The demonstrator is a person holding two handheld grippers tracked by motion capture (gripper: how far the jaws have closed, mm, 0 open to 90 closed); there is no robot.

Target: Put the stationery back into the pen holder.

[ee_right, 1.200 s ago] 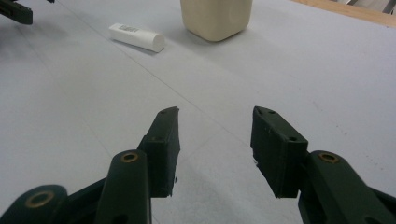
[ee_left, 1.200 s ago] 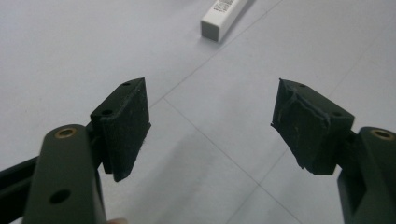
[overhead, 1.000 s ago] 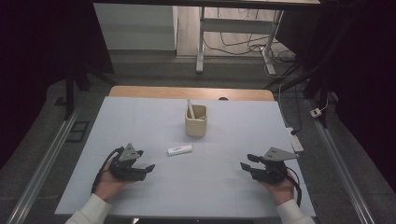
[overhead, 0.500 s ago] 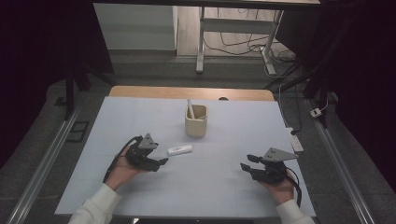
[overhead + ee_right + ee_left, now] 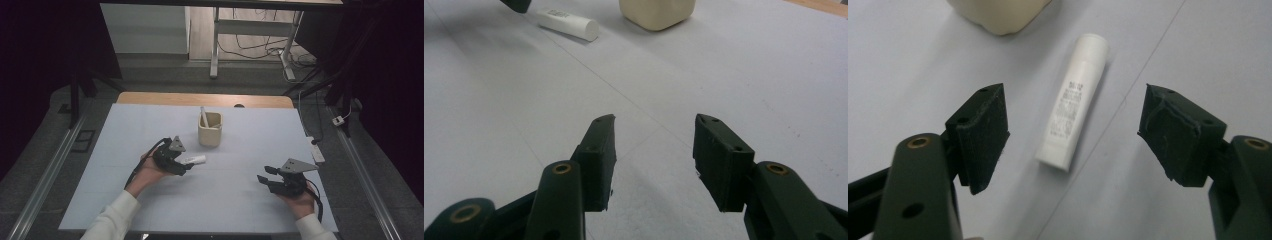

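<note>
High view: a white tube (image 5: 193, 160) lies flat on the pale table sheet (image 5: 230, 200), just in front of and slightly left of the cream cup (image 5: 210, 131), which serves as the landmark. The cup stands upright with a white stick-like item (image 5: 204, 117) leaning inside it. The left gripper (image 5: 181, 166) sits at the tube's near-left end, on the near-left side of the cup and close to it. The right gripper (image 5: 264, 180) rests well apart from the cup, to its near right, held low over the sheet.

Left gripper view: the left gripper (image 5: 1073, 132) has its jaws spread wide, one on each side of the tube (image 5: 1073, 105). Neither pad touches it; bare sheet shows on both sides. The tube lies lengthwise between the jaws, cap end pointing towards the cup (image 5: 998, 15), whose base sits just beyond that end. Printed text runs along the tube body.

Right gripper view: the right gripper (image 5: 655, 150) is parted with nothing between the jaws, just sheet below. The cup (image 5: 657, 12) sits far ahead, the tube (image 5: 568, 24) on the sheet just to its left, not touching it. A dark tip of the left gripper (image 5: 516, 5) shows at the tube's far end from the cup.
</note>
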